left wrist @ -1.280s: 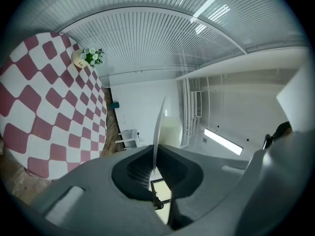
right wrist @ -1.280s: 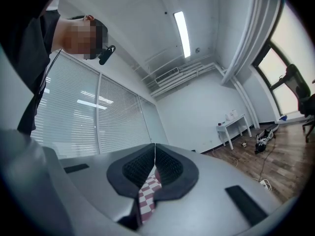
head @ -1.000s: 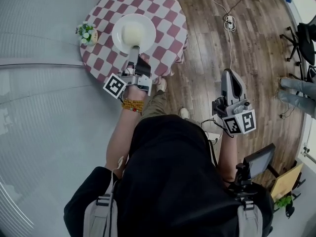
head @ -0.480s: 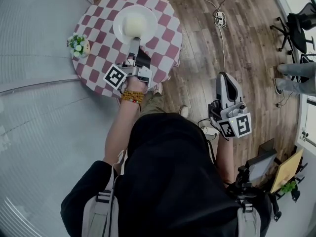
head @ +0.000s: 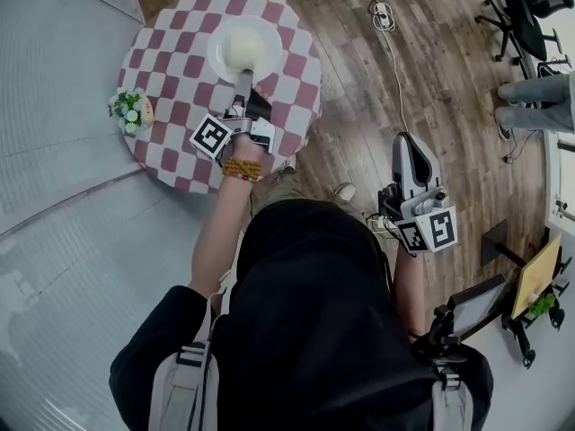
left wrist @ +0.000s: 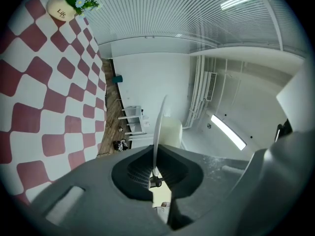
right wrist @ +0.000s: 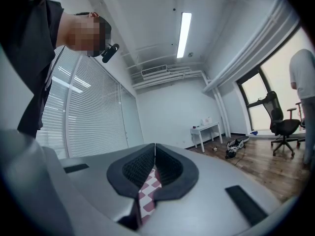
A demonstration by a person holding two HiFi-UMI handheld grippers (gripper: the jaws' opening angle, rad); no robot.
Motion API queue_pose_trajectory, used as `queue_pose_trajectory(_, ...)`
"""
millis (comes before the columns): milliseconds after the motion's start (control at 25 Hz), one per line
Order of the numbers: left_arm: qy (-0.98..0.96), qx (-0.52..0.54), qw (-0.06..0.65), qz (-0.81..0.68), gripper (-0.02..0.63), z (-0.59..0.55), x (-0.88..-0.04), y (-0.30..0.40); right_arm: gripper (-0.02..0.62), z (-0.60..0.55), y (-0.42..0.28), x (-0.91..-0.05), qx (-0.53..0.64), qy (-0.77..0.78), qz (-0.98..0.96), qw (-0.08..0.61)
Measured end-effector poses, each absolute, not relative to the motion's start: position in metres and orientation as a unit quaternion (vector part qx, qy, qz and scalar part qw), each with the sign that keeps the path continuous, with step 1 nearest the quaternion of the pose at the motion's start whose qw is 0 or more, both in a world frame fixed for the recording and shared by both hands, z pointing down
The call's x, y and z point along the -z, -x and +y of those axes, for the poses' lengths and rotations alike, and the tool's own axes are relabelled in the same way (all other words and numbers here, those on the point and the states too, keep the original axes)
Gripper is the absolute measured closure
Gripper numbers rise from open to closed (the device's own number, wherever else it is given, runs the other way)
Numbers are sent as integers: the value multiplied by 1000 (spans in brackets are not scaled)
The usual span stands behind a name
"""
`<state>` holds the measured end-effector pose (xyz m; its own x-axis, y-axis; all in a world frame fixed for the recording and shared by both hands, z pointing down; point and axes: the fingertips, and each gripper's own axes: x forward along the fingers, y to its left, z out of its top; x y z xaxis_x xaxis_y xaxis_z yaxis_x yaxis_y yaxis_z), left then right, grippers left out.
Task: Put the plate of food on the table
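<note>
A white plate [head: 244, 50] with a pale mound of food [head: 241, 48] is over the far part of a round table with a red-and-white checked cloth [head: 180, 79]. My left gripper [head: 243, 83] is shut on the plate's near rim. In the left gripper view the plate [left wrist: 158, 127] shows edge-on between the shut jaws of the left gripper [left wrist: 154, 177], the food [left wrist: 171, 132] beside it, and it seems to hang a little off the cloth [left wrist: 44, 112]. My right gripper [head: 410, 151] is shut and empty over the wood floor, right of the table; its right gripper [right wrist: 154, 157] view shows nothing clamped.
A small flower pot [head: 131, 110] stands at the table's left edge, also seen as the flower pot [left wrist: 69, 1] from the left gripper. A person's legs [head: 532, 97] and an office chair [head: 526, 12] are at the far right. A cable with a power strip [head: 382, 12] lies on the floor.
My left gripper has carried the plate farther over the table, toward its far side. The right gripper has stayed shut beside my body.
</note>
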<state>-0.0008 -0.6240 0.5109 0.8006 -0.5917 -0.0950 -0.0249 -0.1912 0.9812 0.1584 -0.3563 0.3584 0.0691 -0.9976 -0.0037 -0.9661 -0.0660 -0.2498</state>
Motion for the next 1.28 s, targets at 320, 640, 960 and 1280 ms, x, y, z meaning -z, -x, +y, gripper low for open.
queue_pose_trajectory(320,-725,179,628,-219,591,-645,-568,-15,584,-345,-159,-364,91,772,624,78)
queue_pose_trajectory(640,-686,165,667,-237,591,-664,-618,-38,583,-350,-162,-367,108,787,605,62)
queue_pose_trajectory(960,-668,120,688,-257,591,-664,-668,-47,584,-369,-150,-362,112,778,617,51)
queue_pose_trajectory(1280,-659,76,690,-291,591,-663,-720,-46,584,-374,-147,-368,125,776,617,49)
